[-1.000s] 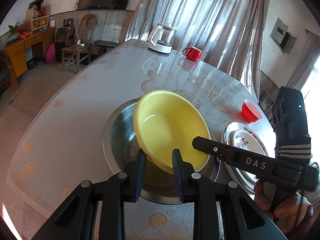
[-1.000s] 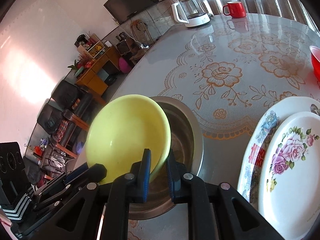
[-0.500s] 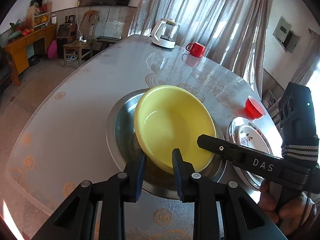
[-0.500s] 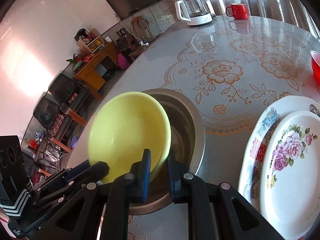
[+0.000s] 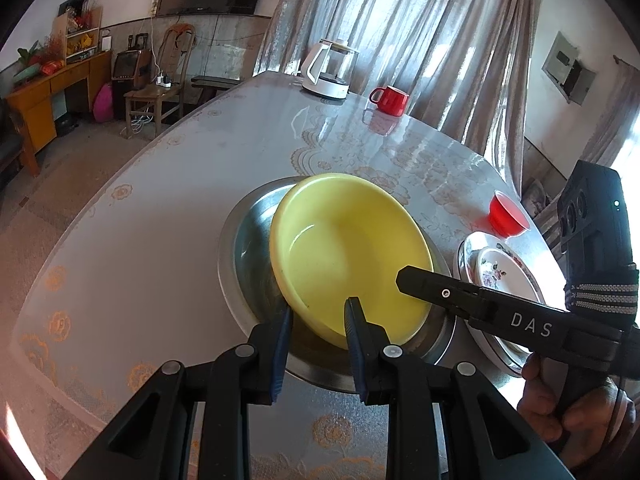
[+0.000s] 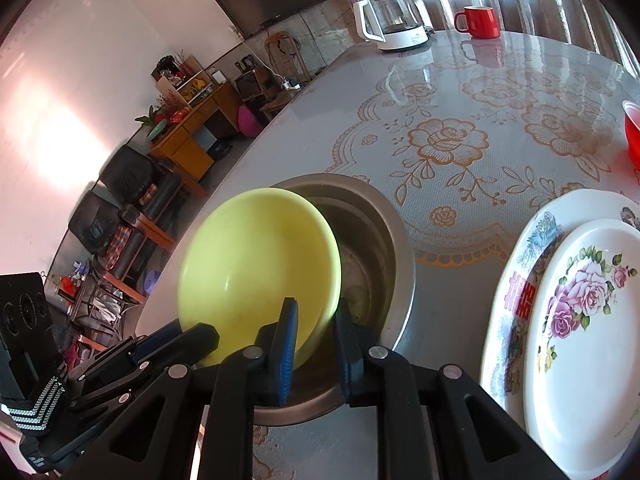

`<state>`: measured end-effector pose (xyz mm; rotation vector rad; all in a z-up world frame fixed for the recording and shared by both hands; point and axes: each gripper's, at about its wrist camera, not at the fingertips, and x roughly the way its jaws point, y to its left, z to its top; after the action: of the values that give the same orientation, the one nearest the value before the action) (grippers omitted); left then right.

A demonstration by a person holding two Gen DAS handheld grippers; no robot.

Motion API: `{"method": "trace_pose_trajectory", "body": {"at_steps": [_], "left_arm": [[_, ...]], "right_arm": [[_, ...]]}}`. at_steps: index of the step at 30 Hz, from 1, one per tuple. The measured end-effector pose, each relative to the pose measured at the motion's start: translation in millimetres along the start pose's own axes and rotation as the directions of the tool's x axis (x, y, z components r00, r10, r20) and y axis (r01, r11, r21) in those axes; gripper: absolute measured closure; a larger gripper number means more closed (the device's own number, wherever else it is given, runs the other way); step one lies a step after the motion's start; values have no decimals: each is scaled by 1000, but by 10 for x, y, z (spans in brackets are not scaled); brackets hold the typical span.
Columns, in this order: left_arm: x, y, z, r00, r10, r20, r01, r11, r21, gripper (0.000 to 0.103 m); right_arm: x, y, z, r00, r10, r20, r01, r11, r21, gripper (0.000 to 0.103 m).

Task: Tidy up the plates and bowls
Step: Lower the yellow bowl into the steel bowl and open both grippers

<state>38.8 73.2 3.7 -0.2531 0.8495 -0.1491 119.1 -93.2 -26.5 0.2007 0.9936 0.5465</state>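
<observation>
Both claws, left gripper (image 5: 318,316) and right gripper (image 6: 316,320), clamp the yellow bowl (image 5: 352,252) tilted inside the steel basin (image 6: 384,240); stacked floral plates (image 6: 580,320) lie just right of the right gripper.

Both wrist cameras look steeply down, close, from opposite sides, apparently, sharing the yellow bowl (image 5: 352,256) (image 6: 260,272).

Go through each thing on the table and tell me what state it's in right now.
yellow bowl: tilted in the steel basin, gripped at its rim
steel basin: upright on the table
left claw: shut on the bowl
right claw: shut on the bowl
floral plate: stacked on a larger plate
red mug: upright
</observation>
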Motion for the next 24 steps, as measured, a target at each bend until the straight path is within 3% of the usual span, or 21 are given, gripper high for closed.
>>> {"method": "trace_pose_trajectory", "body": {"at_steps": [4,10,21,24], "left_arm": [[21,-29,1,1000,1,-11,-1,1000,2,76],[4,-27,2,1000,8,-1,-8,1000,5,74],[-37,-9,-16,998,44,53,-45,999,19,74],[-59,-5,-10,995,62,74,-64,998,19,71]], "right_arm": [[-26,82,-13,997,-72,26,74,996,-49,86],[-20,116,-3,993,-107,46,111,989,-93,78],[-11,151,-9,988,-133,72,141,983,-120,78],[5,185,-10,988,-132,82,143,980,-140,71]]}}
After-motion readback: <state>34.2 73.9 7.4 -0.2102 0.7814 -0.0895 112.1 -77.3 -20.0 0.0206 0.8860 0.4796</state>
